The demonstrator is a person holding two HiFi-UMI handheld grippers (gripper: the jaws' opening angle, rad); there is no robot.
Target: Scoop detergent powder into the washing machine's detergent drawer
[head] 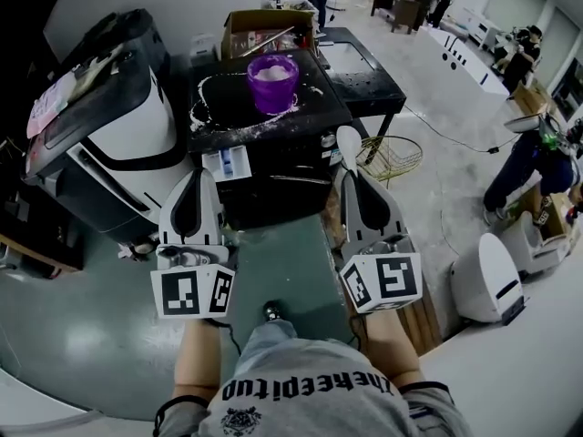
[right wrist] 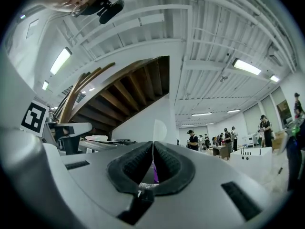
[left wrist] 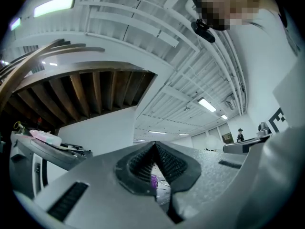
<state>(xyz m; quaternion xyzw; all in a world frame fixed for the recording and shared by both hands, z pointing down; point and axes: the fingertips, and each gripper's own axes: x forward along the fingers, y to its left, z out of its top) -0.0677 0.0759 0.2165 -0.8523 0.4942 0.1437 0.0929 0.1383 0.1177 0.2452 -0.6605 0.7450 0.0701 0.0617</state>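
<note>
Though purple, tub (head: pixel 271 96) holds white powder (head: pixel 271 74)

We count two grippers, a left gripper (head: pixel 195 182) and a right gripper (head: pixel 352 178); one purple tub (head: pixel 272 82) toward the far edge of the desk (head: pixel 319 100); one white spoon (head: pixel 348 141); one washing machine (head: pixel 109 126); one cardboard box (head: pixel 264 21); one wire basket (head: pixel 393 157).

Purple tub (head: pixel 272 82), white scoop (head: pixel 349 141), black worktop (head: pixel 228 96).
</note>
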